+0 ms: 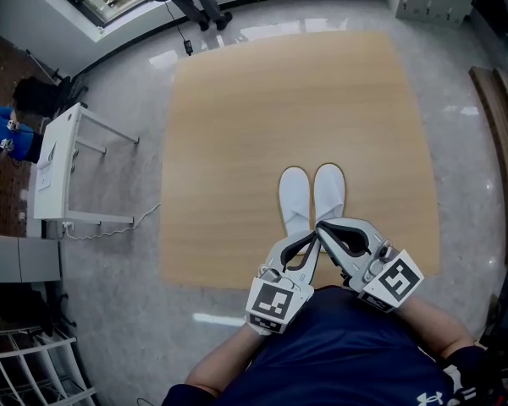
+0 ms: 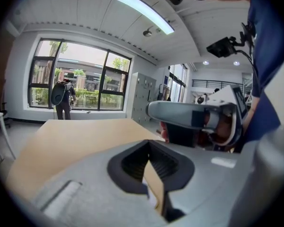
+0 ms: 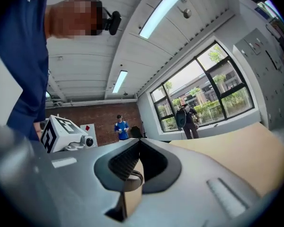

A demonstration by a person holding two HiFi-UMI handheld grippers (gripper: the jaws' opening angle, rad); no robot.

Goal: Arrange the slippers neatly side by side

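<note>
**Slippers look sorted, both grippers empty**

So the two white slippers point(image 1: 311, 191) are sitting on the tan wooden board point(image 1: 237, 142), close to its near edge and a bit right of the middle. Toes point at the far edge. They're parallel and right up against each other, toe ends pretty much level. The heels are hidden behind the grippers in the head view, so I can't check that end.

The left gripper point(image 1: 311, 238) has its jaws fully together with nothing in them, and it's the same with the right gripper point(image 1: 322, 227). Both are held up near the person's chest, tips crossing over the slippers' heel end, not touching them.

My read is that the arranging step is basically done. The next move probably only calls for checking that the heels line up. If one's off, a gentle nudge with closed jaws should do it.
</note>
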